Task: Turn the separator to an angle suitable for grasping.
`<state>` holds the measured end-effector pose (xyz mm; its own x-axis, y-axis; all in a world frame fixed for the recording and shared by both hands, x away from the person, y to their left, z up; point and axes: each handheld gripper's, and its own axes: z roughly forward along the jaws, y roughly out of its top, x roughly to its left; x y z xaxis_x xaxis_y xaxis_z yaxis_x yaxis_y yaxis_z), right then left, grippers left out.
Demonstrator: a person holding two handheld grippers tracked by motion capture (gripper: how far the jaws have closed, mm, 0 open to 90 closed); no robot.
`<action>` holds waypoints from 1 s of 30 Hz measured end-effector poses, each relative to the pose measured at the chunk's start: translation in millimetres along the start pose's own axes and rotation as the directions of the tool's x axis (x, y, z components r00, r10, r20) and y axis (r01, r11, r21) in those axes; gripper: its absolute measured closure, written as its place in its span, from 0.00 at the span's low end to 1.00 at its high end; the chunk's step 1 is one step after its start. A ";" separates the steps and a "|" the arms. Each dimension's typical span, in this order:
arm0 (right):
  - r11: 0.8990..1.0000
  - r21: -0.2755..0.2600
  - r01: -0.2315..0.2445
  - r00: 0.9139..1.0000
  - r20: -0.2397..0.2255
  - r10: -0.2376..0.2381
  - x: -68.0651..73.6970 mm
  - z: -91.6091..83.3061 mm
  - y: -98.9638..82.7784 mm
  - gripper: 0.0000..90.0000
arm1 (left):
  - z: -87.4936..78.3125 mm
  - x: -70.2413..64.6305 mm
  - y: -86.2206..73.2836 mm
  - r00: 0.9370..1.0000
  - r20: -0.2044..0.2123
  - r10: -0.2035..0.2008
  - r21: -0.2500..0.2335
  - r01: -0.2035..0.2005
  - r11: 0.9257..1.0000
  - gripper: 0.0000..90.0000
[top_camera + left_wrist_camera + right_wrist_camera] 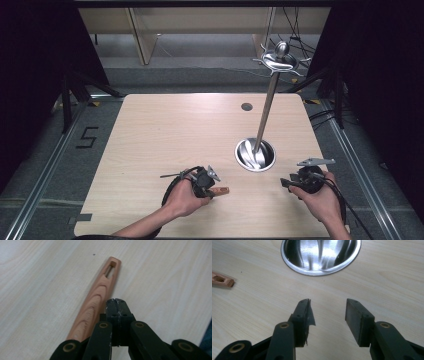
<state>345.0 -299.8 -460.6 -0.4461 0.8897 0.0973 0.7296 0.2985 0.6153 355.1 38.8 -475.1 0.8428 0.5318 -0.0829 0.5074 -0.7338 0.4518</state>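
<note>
So the left gripper sits low at the near side of the table, jaws pressed flat together with nothing between them. In the left gripper view the wooden handle lies on the tabletop right alongside the closed jaws, on their left, running past the tips, with a slot cut through its far end. It's beside the jaws, not in them. From the high view the handle's end pokes out just right of that gripper, and a thin metal bit sticks out on the other side; can't tell what that is.

The right gripper hovers near the front right part of the table, jaws standing apart, nothing in the gap, just bare wood under them in the right gripper view.

Stuff around: a round steel base sits between and a bit beyond the two grippers, with a tall pole rising from it, topped by metal hooks and a ball. That's the main thing in the way on the right half. A small dark grommet hole sits farther back.

Left and back of the table are wide open. Both hands are close to the near edge, and the right one is fairly near the right edge too.
</note>
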 end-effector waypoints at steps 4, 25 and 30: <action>0.999 0.022 -0.043 0.999 -0.007 0.044 4.2 -2.2 0.6 0.61 | 5.7 1.0 4.8 1.000 -0.019 -0.001 0.010 0.001 1.000 0.99; 0.998 0.029 -0.053 0.998 -0.019 0.054 1.7 -0.3 -2.0 0.60 | 17.0 50.3 25.3 0.976 -0.116 -0.183 -0.029 0.181 0.983 0.99; 0.996 0.021 -0.085 0.996 -0.027 0.086 3.2 -0.2 -2.2 0.60 | 12.6 65.4 28.6 0.964 -0.131 -0.230 -0.042 0.226 0.973 0.99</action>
<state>341.8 -297.7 -461.4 -0.3959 0.9022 0.1711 0.7758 0.2289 0.5880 427.0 47.2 -478.7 0.6728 0.7367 -0.0675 0.6768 -0.5760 0.4585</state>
